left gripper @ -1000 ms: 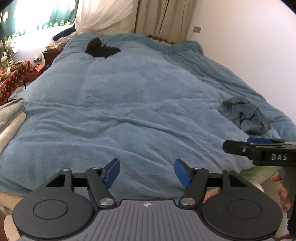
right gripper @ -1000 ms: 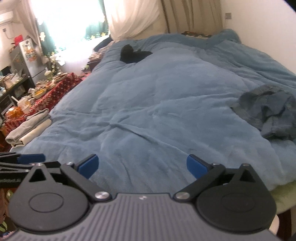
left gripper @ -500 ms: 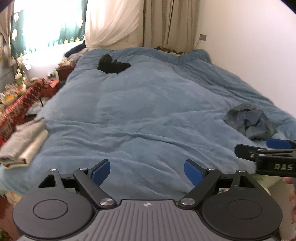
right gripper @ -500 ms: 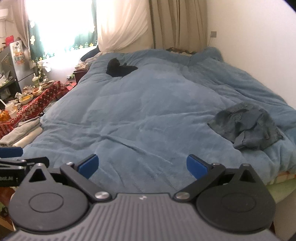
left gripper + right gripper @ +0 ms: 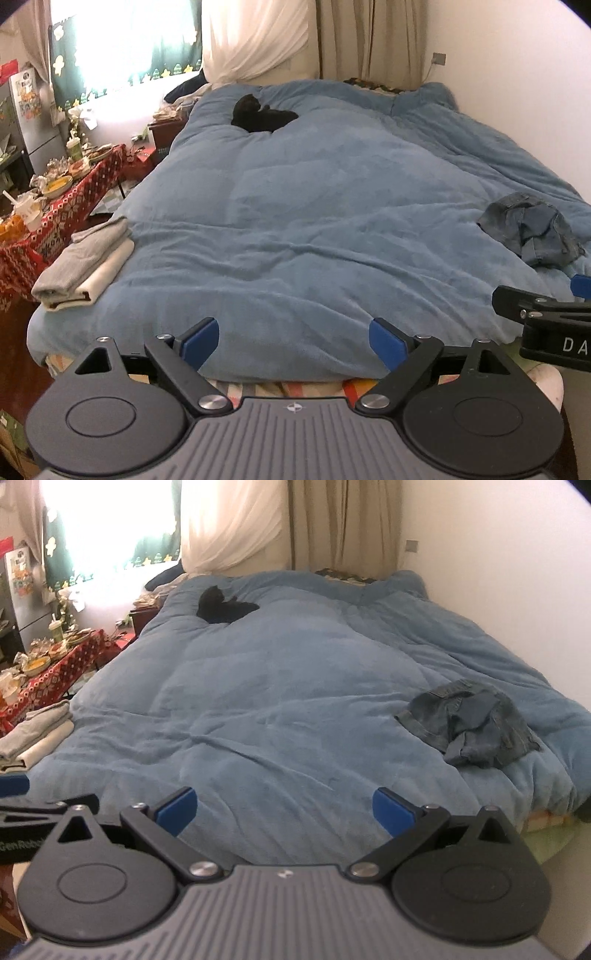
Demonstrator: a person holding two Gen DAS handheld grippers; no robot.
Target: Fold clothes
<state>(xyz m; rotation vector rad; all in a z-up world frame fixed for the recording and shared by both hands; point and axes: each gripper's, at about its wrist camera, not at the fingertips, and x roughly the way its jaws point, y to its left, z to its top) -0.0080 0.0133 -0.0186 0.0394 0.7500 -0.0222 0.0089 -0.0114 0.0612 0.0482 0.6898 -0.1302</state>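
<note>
Holding: nothing
Left gripper [image 5: 294,339]: fingers apart, just opened wider
Right gripper [image 5: 284,810]: fingers apart
Jeans [image 5: 472,725]: crumpled, beyond right finger

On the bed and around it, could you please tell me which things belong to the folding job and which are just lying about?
Part of the job:
- crumpled denim garment
- folded stack of clothes
- left tool, open and empty
- right tool, open and empty

Just lying about:
- black cat
- blue duvet
- cluttered side table

Folded stack [image 5: 83,260] bed's [image 5: 314,192] left; jeans [image 5: 532,229] right.
</note>
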